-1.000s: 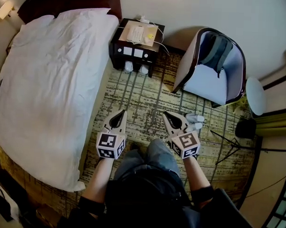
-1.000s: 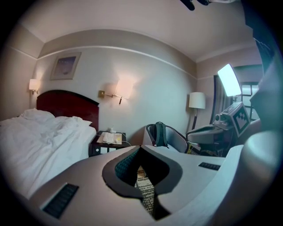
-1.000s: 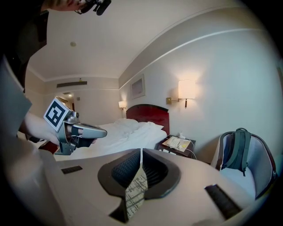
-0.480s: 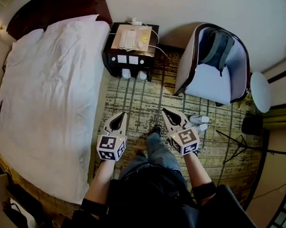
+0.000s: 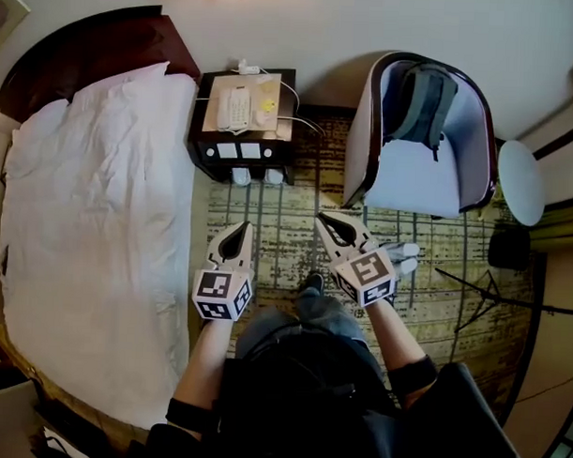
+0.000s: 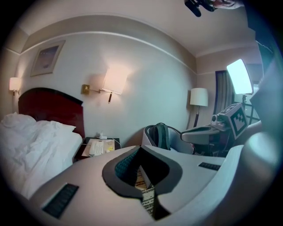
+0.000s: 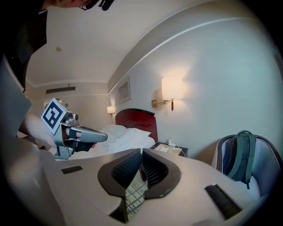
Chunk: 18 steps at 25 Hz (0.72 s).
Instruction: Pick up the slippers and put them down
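White slippers (image 5: 242, 176), a pair (side by side), on carpet (image 5: 287, 223) beneath nightstand (image 5: 207, 127)

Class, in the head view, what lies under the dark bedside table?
A pair of white slippers pokes out beneath the bedside table, at its front edge. Their back parts, and anything deeper underneath, are covered by the table.

white bed (image 5: 90, 226) along the patterned carpet's (image 5: 277, 223) left edge; dark nightstand (image 5: 241, 128) and armchair (image 5: 420, 172) at its far edge, below a lit wall lamp (image 6: 114, 80).
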### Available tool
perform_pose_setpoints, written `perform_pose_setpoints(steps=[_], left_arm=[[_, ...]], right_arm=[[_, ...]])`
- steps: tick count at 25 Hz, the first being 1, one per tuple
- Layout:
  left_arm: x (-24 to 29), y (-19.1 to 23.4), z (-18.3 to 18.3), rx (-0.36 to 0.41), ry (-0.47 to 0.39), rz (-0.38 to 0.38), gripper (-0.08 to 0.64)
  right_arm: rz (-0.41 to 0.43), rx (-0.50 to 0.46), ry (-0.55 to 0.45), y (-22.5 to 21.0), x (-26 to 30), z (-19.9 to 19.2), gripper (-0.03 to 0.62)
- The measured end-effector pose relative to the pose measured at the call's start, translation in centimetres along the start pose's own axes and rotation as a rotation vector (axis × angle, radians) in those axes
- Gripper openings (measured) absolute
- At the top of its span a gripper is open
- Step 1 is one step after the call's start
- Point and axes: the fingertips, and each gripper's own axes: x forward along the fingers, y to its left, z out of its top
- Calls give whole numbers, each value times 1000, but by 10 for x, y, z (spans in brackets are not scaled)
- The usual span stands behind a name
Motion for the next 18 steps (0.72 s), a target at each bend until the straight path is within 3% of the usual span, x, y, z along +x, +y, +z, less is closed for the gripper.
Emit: perform_pose_setpoints(steps=[9, 18], left_arm=[[20, 46, 17, -2, 27, 11, 2], [36, 129, 22, 87, 35, -82, 2]], right_arm=[[18, 35, -4, -5, 50, 5, 29], [-107, 44, -24, 10, 122, 18, 29]])
